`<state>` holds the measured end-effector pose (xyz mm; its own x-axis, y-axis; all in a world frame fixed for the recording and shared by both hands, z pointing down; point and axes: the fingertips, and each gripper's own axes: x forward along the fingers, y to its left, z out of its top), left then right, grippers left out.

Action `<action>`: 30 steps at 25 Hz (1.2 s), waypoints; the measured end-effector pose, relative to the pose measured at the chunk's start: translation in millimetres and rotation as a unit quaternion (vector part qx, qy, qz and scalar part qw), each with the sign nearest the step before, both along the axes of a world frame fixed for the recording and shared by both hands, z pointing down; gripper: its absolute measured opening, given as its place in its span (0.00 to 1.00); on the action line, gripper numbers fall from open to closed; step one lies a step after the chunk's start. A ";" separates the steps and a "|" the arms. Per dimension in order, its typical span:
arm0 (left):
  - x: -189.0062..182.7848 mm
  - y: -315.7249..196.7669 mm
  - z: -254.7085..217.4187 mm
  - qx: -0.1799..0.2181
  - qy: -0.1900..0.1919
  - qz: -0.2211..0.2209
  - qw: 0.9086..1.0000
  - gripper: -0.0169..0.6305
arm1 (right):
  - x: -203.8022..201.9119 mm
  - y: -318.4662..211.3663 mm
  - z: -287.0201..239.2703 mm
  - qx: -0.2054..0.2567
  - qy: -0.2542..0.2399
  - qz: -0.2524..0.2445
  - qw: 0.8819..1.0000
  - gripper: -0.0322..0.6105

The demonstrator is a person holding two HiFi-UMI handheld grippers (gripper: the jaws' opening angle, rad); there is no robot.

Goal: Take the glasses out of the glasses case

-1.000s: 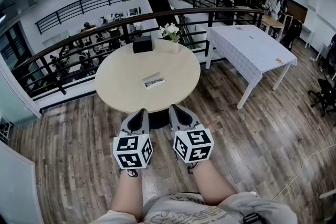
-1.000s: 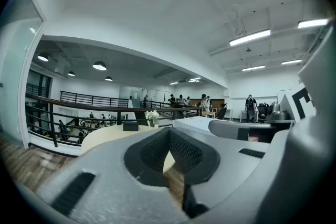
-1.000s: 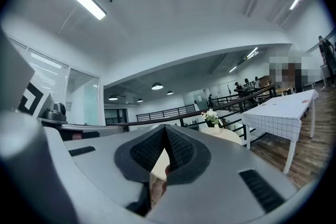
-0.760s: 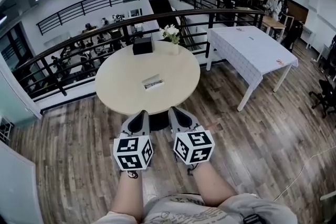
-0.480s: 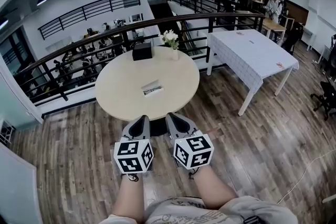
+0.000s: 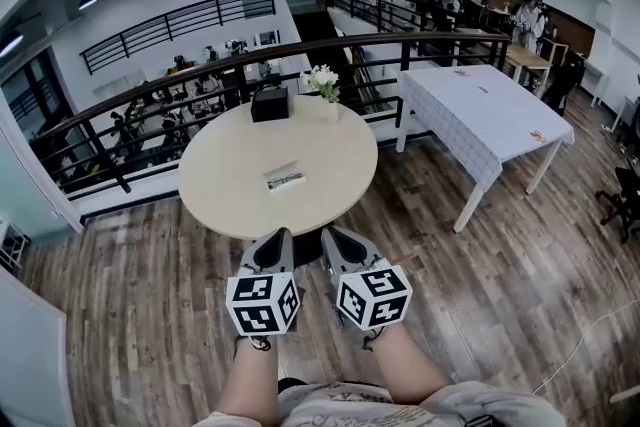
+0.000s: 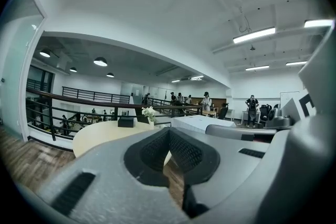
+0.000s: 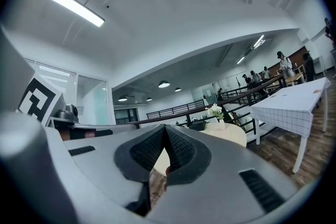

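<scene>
The glasses case point(image 6: 285, 178), a small pale oblong box with a dark inside, lies near the middle of the round beige table point(image 6: 230, 185). I cannot make out the glasses in it at this distance. Both grippers hover side by side over the wooden floor, just short of the table's near edge. My left gripper point(image 6: 275, 241) has its jaws closed with nothing between them, and my right gripper point(image 6: 334, 238) stands the same way. In the left gripper view the padded tips point(image 7: 169, 131) meet in front of the table point(image 7: 102, 132). The right gripper's point(image 8: 166, 128) tips also touch.
A black box point(image 6: 270, 103) and a vase of white flowers point(image 6: 323, 82) stand at the table's far edge, by a dark railing point(image 6: 150, 90). A rectangular table with a white checked cloth point(image 6: 480, 110) stands to the right. People stand far back right.
The view has drifted a little and both grippers sit slightly lower in it, still side by side and closed. The case on the table has not moved.
</scene>
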<state>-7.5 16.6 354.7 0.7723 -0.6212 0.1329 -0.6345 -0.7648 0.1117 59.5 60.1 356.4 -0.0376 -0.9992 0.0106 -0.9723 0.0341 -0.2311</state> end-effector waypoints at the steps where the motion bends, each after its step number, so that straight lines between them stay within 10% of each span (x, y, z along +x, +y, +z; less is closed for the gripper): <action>1: 2.6 1.1 2.5 -0.001 -0.003 0.001 1.000 0.05 | 2.0 -0.3 4.1 -0.004 -0.004 -0.002 1.000 0.07; 30: 75.8 -115.5 19.2 -0.017 0.012 0.010 1.000 0.05 | 69.2 -109.3 36.5 -0.025 0.008 -0.027 0.999 0.07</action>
<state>68.3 -98.9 373.9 0.7874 -0.6016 0.1347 -0.6164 -0.7723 0.1536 128.8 -49.2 392.9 -0.0902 -0.9940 0.0624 -0.9732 0.0747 -0.2174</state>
